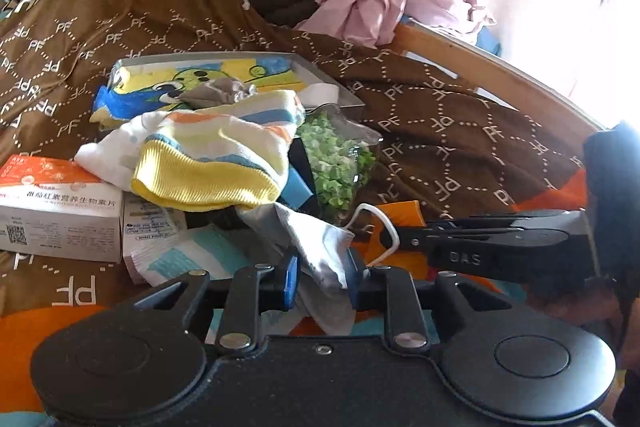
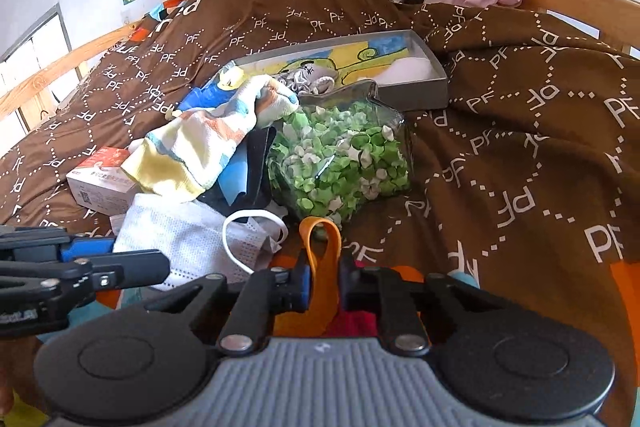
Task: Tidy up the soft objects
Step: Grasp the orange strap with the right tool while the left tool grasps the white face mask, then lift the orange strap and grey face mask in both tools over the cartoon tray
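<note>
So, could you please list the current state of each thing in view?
left gripper: shut on the face mask.
right gripper: shut on the orange loop.
grey tray: open, cloth inside.
bag of green paper stars: lying on the blanket.
striped sock: crumpled on the pile.

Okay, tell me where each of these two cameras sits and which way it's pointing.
Left wrist: sits on the left hand-held gripper, facing forward over the bed; its fingers pinch a face mask; the right hand-held gripper reaches in from the right.
Right wrist: sits on the right hand-held gripper, facing the same way; it pinches an orange loop; the left gripper enters from the left.
Both share the mask, striped cloth, green bag, grey tray and brown blanket.
</note>
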